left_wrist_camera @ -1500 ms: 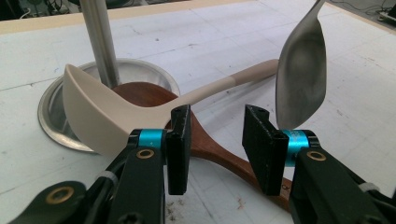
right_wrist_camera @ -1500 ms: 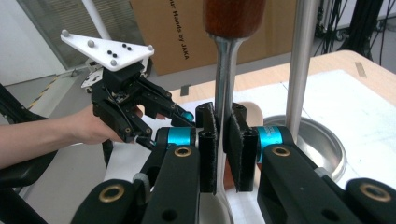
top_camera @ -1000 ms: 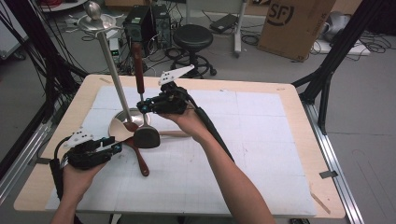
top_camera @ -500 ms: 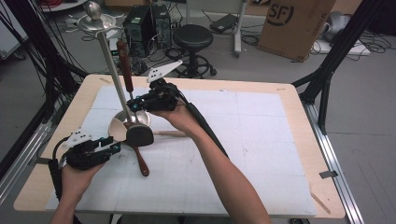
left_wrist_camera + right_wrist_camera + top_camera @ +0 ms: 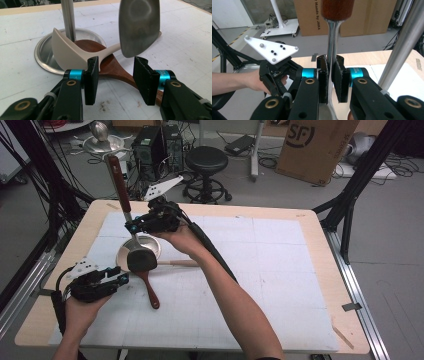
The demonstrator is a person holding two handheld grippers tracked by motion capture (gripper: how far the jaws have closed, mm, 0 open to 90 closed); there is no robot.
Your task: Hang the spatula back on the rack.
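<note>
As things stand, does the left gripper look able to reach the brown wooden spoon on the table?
Probably yes: the left gripper has open fingers, and the wooden spoon lies just ahead, nothing between.

Steel spatula (image 5: pixel 131 227), wooden handle up, lifted upright

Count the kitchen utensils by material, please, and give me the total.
Metal spatula with wooden handle, held by the right gripper: 1
Dark wooden spoon: 1
Beige plastic spatula: 1
Total: 3
</note>
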